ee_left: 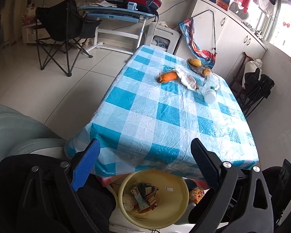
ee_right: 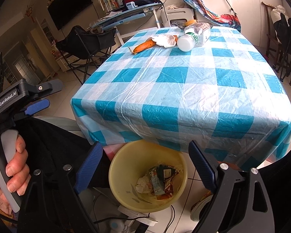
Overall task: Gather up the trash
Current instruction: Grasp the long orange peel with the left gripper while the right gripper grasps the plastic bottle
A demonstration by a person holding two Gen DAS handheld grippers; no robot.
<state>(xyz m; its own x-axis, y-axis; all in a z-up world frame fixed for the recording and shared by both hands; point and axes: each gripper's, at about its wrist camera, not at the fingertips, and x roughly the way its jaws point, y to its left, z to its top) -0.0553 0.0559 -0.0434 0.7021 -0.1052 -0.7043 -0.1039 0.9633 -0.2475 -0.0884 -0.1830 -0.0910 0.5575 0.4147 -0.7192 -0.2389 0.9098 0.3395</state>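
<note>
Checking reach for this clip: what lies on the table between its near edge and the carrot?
Nothing: from the tablecloth's near edge to the carrot only bare checked cloth shows, in both wrist views. The crumpled tissue lies just beyond the carrot.

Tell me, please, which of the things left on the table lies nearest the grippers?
The clear plastic bottle, lying on its side with its white cap toward the grippers; the carrot and crumpled paper lie farther back.

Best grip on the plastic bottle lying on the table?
Take the plastic bottle across its clear body, just behind the white cap, coming from above. It lies on its side, cap toward the near edge, crumpled paper close on its left.
</note>
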